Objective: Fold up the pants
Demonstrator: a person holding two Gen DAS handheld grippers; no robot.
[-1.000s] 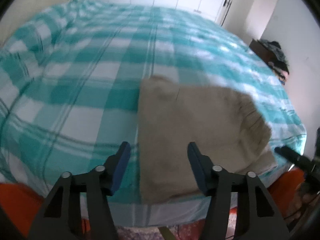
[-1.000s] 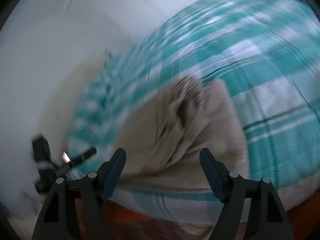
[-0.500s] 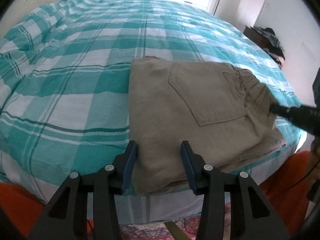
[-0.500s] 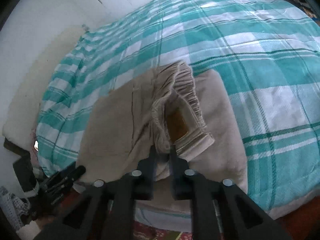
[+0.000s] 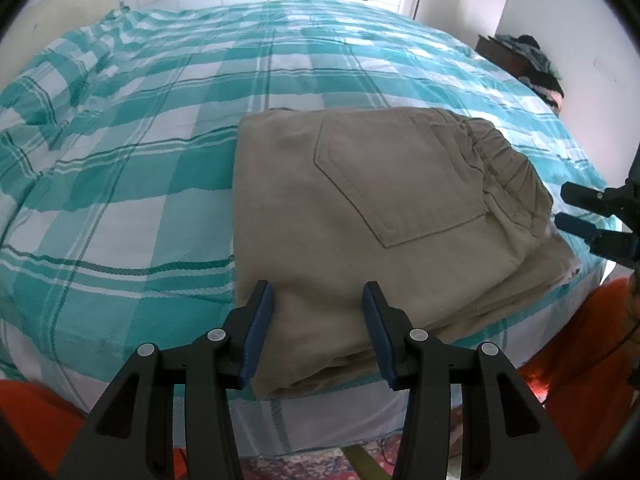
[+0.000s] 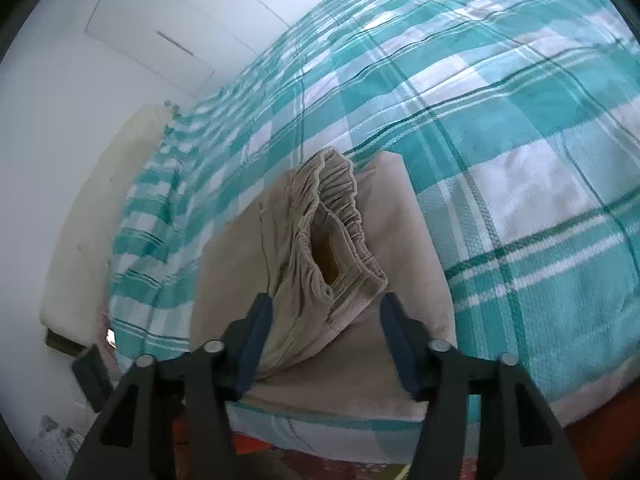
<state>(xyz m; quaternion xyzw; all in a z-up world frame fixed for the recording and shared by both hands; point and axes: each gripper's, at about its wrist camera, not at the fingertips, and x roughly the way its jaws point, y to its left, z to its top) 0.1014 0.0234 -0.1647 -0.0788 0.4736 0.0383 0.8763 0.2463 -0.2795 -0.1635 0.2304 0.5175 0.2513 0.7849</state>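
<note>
The tan pants [image 5: 372,216] sit folded in a neat stack at the near edge of the bed [image 5: 160,128]. Left gripper [image 5: 318,316] is spread wide over the stack's near edge, gripping nothing. Right gripper [image 6: 326,324] is also open and empty, its fingers either side of the elastic waistband [image 6: 340,216].

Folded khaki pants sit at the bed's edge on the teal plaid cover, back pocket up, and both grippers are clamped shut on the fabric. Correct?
Not quite: neither gripper is clamped. In the left wrist view the left gripper stands open over the khaki pants, and in the right wrist view the right gripper is open at the elastic waistband. The rest holds: back pocket up, teal plaid cover.
</note>
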